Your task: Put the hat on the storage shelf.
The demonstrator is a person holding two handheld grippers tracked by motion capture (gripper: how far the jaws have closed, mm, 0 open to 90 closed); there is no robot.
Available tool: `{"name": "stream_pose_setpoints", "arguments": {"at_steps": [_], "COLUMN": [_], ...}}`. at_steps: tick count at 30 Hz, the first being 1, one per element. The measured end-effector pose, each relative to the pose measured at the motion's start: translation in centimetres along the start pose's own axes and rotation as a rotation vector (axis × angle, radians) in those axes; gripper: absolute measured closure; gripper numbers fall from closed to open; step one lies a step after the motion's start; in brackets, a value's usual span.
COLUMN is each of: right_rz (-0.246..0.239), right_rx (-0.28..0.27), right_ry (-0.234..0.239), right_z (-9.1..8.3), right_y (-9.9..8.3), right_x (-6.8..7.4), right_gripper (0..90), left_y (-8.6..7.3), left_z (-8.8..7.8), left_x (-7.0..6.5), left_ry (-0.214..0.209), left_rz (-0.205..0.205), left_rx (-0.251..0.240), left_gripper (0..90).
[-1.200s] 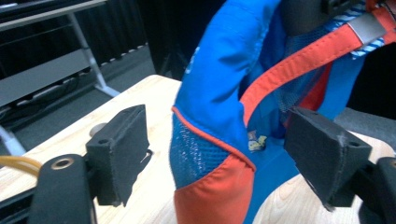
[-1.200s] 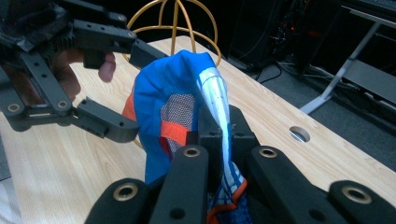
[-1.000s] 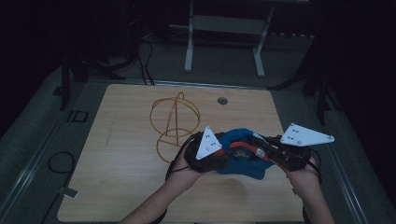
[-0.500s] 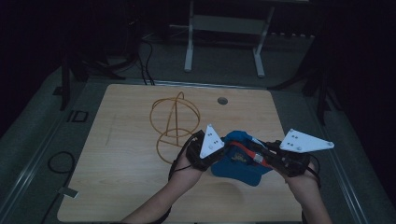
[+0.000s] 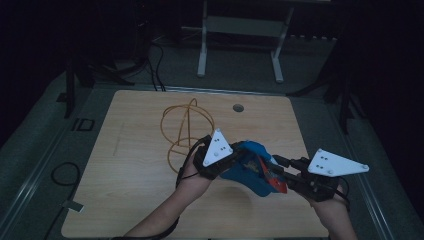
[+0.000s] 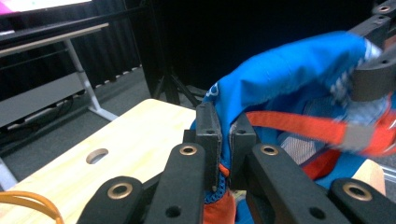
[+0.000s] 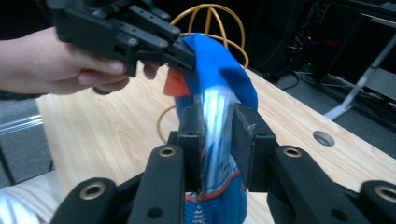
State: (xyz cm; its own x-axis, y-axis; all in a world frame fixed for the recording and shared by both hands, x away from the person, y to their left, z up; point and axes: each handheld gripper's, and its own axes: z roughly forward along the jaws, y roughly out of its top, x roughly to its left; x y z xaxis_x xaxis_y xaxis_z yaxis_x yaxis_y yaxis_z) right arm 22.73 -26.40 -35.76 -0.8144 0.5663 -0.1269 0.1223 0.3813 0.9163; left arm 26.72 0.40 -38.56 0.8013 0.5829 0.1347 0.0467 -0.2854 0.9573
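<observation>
A blue garment with orange straps and mesh (image 5: 252,167) hangs above the wooden table (image 5: 130,175), stretched between my two grippers. My left gripper (image 5: 239,157) is shut on a fold of its blue cloth (image 6: 289,79), with the pads (image 6: 208,123) pinching the fabric. My right gripper (image 5: 278,166) faces it from the right. Its jaws have just been opening, and the blurred cloth (image 7: 215,60) still lies between them, with a gap at one pad (image 7: 245,126). In the right gripper view the left gripper (image 7: 182,51) grips the garment's far end.
A yellow wire frame (image 5: 187,125) lies on the table just behind the left hand. A round hole (image 5: 238,107) sits near the table's far edge. Dark floor, cables and a metal stand (image 5: 240,45) surround the table.
The right gripper has drifted slightly toward the near edge and the garment now spans the two grippers. The left gripper has hardly moved.
</observation>
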Motion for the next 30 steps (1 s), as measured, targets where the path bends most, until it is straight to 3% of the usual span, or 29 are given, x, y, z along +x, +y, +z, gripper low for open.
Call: {"name": "stream_pose_setpoints", "arguments": {"at_steps": [2, 5, 7, 9, 12, 15, 20, 26, 30], "right_rz": [0.002, 0.000, -0.009, -0.005, 0.013, 0.020, 0.000, -0.010, -0.011], "right_rx": [-0.010, -0.012, -0.014, -0.011, -0.002, 0.020, 0.033, 0.028, 0.016], "right_ry": [0.017, 0.018, -0.007, -0.018, -0.022, 0.004, 0.043, 0.061, 0.084], "right_z": [-0.5, -0.7, -1.2, -1.4, -1.3, -0.6, -0.5, 0.0, 0.6], "right_y": [-0.1, -0.2, -0.4, -0.5, -0.9, -1.9, -2.8, -3.4, -3.0], "right_x": [0.2, 0.3, 0.2, -0.1, -0.6, -0.4, 0.3, 0.7, 0.9], "right_gripper": [66.1, 65.2, 64.4, 64.4, 64.5, 61.2, 57.6, 57.5, 58.3], "left_y": [0.0, 0.0, -0.1, -0.1, -0.1, -0.1, 0.1, 0.1, -0.1], "left_z": [-0.2, -0.2, -0.5, -0.7, -1.1, -1.6, -1.8, -1.5, -1.3], "left_x": [0.0, 0.0, 0.1, 0.1, 0.5, 1.1, 1.6, 2.0, 2.0], "left_ry": [-0.022, -0.035, -0.080, -0.090, -0.144, -0.212, -0.251, -0.379, -0.376], "left_rz": [0.013, 0.023, 0.043, 0.063, 0.076, 0.089, 0.074, 0.042, 0.051], "left_rx": [-0.013, -0.019, -0.038, -0.050, -0.076, -0.143, -0.174, -0.188, -0.180], "left_gripper": [87.1, 87.2, 87.1, 87.1, 87.1, 87.0, 87.0, 87.0, 86.9]}}
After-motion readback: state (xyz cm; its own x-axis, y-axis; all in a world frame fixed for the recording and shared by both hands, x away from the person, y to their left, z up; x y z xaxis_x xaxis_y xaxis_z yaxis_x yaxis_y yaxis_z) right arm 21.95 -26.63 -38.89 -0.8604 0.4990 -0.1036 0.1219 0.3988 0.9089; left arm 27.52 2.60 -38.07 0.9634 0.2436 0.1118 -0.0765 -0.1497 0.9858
